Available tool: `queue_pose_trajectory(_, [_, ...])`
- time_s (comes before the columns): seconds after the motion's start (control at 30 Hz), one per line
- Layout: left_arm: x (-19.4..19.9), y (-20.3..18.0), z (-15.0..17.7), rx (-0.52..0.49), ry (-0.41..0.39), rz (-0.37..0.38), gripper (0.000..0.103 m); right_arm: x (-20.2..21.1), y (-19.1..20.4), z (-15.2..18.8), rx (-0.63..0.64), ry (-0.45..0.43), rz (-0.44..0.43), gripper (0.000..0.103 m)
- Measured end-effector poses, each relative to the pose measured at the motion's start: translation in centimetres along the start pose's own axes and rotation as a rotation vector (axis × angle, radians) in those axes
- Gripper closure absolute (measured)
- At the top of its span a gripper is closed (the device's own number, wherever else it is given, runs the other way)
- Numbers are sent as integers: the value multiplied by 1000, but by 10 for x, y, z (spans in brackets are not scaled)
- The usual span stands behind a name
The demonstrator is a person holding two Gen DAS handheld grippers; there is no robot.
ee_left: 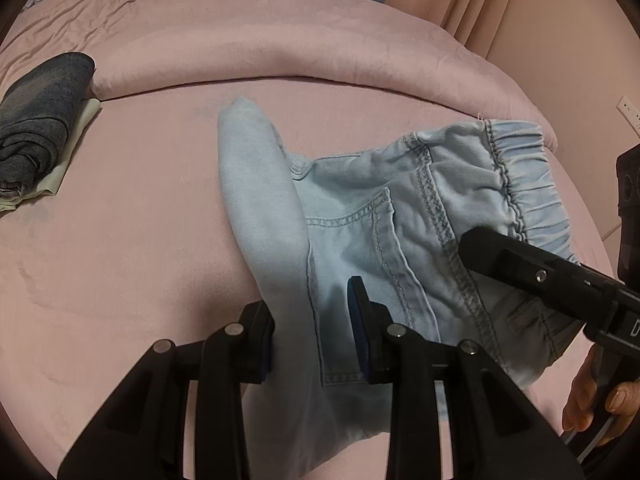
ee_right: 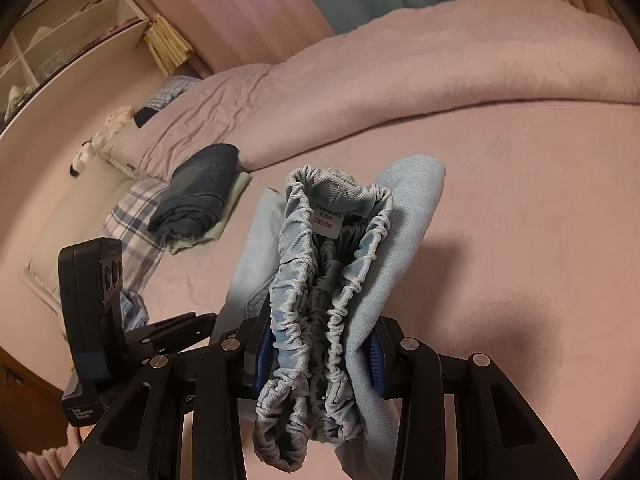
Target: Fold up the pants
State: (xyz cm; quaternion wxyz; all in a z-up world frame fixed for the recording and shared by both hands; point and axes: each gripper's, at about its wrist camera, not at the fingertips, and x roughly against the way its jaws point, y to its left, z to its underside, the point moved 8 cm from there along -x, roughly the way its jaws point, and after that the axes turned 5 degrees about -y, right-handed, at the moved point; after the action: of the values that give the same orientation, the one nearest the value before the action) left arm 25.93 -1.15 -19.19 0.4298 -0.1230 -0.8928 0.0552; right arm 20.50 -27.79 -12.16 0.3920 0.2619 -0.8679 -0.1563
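Light blue denim pants (ee_left: 400,208) hang folded between both grippers above the pink bed (ee_left: 140,220). My left gripper (ee_left: 312,336) is at the bottom of the left wrist view. It is shut on the folded leg end, with a pale fold of cloth running up between its pads. In that view one finger (ee_left: 500,256) of my right gripper presses on the gathered waistband (ee_left: 520,168). In the right wrist view my right gripper (ee_right: 320,356) is shut on the bunched elastic waistband (ee_right: 304,264), which has a white size label inside. The left gripper's body (ee_right: 92,300) stands at the left, its fingertips hidden by the cloth.
Folded dark jeans (ee_left: 40,128) lie on a pale green cloth at the bed's left. A rolled pink duvet (ee_left: 280,52) runs across the back. A plaid pillow (ee_right: 128,224) and a shelf unit (ee_right: 60,32) are at the left. A person's hand (ee_left: 592,400) holds the right gripper.
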Motion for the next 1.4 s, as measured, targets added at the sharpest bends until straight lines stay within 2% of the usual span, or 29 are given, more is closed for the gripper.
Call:
queue_pose_trajectory(0.8, [-16,26,7,-36,27,-89,72,-20,-40,3,-68,64,82,62])
queue_pose_trajectory(1.0, [-20,31,10,-33,35,-96,67,-25,-50,5,-80,82,100,61])
queue_pose_trajectory(1.4, [-27,38,14,-32,52,-100,60,-32,-61,10,-52,119,161,51])
